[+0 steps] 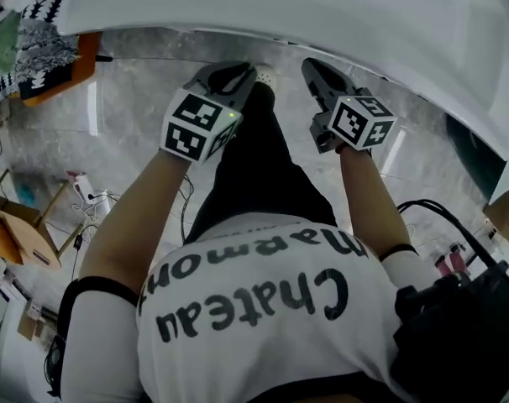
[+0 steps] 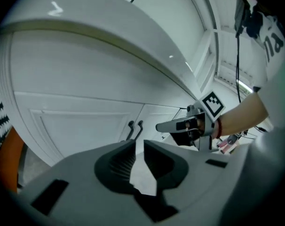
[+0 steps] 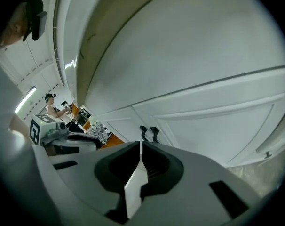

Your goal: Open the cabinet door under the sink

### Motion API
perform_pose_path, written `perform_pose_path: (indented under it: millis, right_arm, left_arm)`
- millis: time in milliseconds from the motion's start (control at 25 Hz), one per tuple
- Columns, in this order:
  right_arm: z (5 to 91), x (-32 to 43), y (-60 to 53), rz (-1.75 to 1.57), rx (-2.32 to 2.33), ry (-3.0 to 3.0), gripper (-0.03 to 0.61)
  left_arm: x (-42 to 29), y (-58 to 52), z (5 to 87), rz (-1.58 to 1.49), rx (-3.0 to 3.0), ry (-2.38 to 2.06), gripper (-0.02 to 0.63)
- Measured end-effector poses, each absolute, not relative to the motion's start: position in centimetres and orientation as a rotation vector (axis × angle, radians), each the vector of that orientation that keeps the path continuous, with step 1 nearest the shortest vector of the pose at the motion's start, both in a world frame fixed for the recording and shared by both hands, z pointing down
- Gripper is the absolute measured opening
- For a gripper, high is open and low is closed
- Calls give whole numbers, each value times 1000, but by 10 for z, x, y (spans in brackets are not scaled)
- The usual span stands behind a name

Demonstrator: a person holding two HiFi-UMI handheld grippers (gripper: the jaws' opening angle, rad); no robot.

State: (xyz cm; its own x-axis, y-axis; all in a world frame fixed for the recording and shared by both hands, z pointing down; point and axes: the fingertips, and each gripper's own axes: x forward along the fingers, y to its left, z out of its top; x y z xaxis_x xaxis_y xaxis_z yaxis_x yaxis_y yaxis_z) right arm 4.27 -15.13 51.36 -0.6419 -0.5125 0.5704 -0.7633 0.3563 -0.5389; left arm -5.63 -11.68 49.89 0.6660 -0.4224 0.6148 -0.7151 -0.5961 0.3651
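White cabinet doors [image 2: 81,126] sit below a curved white counter edge [image 1: 280,15]. A pair of dark handles [image 2: 131,129] stands where the two doors meet, and the same handles [image 3: 148,133] appear in the right gripper view. Both doors are closed. My left gripper [image 2: 139,142] points at the handles from a short way off, with a narrow gap between its jaws and nothing in it. My right gripper [image 3: 140,145] is shut and empty, also short of the handles. In the head view the left gripper [image 1: 238,75] and right gripper [image 1: 313,67] are side by side under the counter lip, which hides the doors.
Grey marble floor [image 1: 137,116] lies below. A patterned cloth on an orange thing [image 1: 44,53] is at the far left, with a wooden stand [image 1: 19,229] and cables [image 1: 95,200] nearer. A black device [image 1: 456,326] hangs at my right side. People stand far off [image 3: 51,105].
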Motion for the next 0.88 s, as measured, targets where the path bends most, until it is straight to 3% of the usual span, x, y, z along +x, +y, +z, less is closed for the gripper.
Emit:
perform_pose_path:
  millis: [120, 200, 280, 880]
  right_arm:
    - [524, 40, -160, 1162, 1147, -2330, 6]
    - [532, 40, -161, 1148, 1135, -2341, 22]
    - [540, 42, -160, 1130, 1117, -2351, 152]
    - [560, 32, -185, 972, 1048, -2428, 135]
  left_arm:
    - [-51, -131, 514, 600, 2276, -876, 129]
    - [-45, -137, 523, 585, 2281, -880, 141]
    - [-37, -138, 530, 578, 2297, -872, 143]
    - [2, -173, 574, 742, 2389, -805, 143]
